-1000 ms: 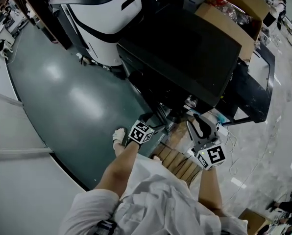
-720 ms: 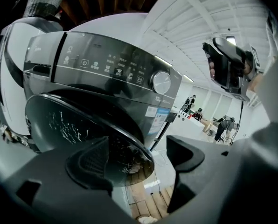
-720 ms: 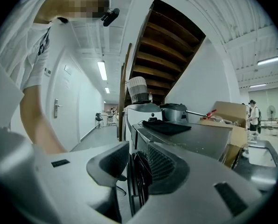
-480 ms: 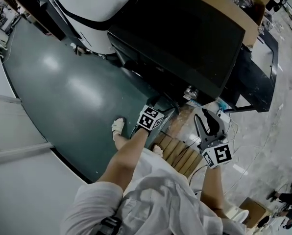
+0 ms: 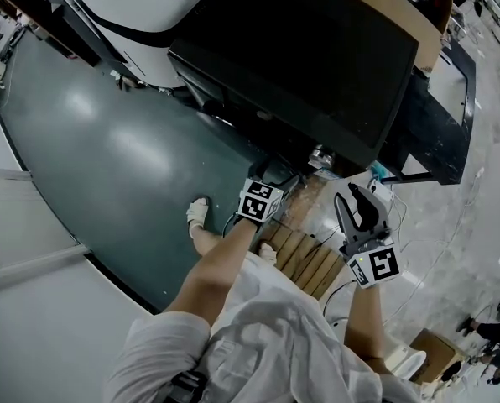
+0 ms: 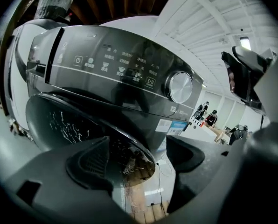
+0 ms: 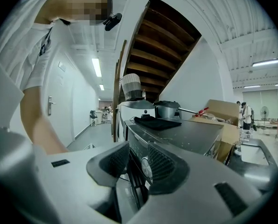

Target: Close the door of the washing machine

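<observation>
Left tongs (image 6: 141,157) – parted – straddle the door (image 6: 73,120) rim.

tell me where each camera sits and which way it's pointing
Head view: on the person's head, facing steeply down on the washing machine; both forearms, left gripper and right gripper show.
Left gripper view: on the left gripper, facing up at the control panel and door; its jaws stand apart.
Right gripper view: on the right gripper, facing along the machine's top toward a staircase; jaws narrowly apart, the person's arm at left.
Shared: all three show the washing machine.
</observation>
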